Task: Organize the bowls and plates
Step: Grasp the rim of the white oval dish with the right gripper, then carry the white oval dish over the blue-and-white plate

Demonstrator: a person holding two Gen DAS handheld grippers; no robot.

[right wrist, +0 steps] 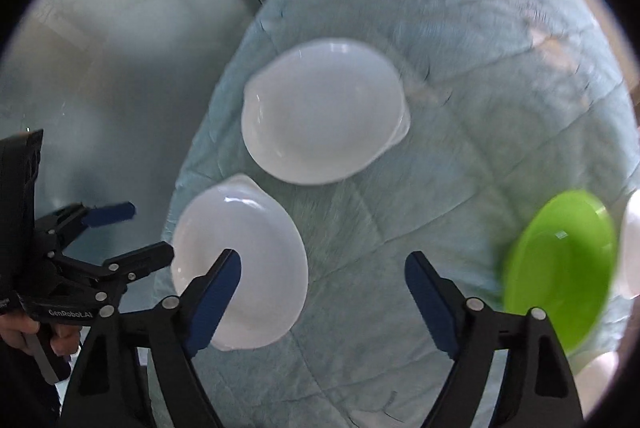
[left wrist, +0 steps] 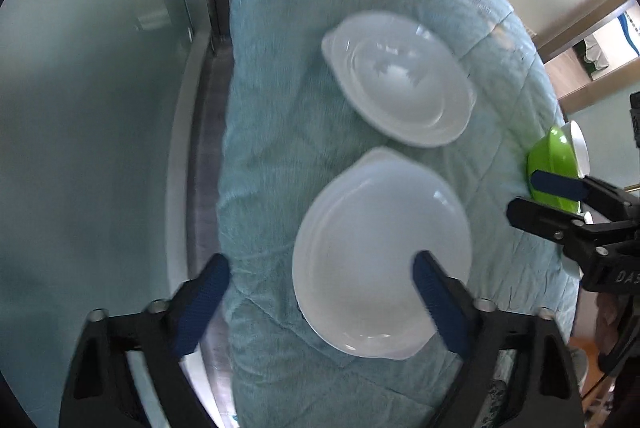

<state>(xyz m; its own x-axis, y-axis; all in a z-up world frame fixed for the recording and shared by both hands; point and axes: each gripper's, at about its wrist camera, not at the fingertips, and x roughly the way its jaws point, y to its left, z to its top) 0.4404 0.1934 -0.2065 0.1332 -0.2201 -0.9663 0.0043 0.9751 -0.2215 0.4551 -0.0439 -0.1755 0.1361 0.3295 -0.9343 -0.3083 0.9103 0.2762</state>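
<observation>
A light blue quilt (right wrist: 460,131) covers the table. Two white bowls sit toward its left edge: the far bowl (right wrist: 324,111) and the near bowl (right wrist: 240,260); a green bowl (right wrist: 560,272) sits at the right edge. The left gripper (left wrist: 322,292) and right gripper (right wrist: 322,292) both hover spread wide, holding nothing.

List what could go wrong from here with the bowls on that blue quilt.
1. The quilt is soft and wrinkled, so the near white bowl may tip or slide when the open left gripper closes on its rim.
2. The green bowl sits near the quilt's edge beside another white dish; the open right gripper could nudge either off.
3. Both views are motion-blurred, so a fast approach may miss the thin rims.
</observation>
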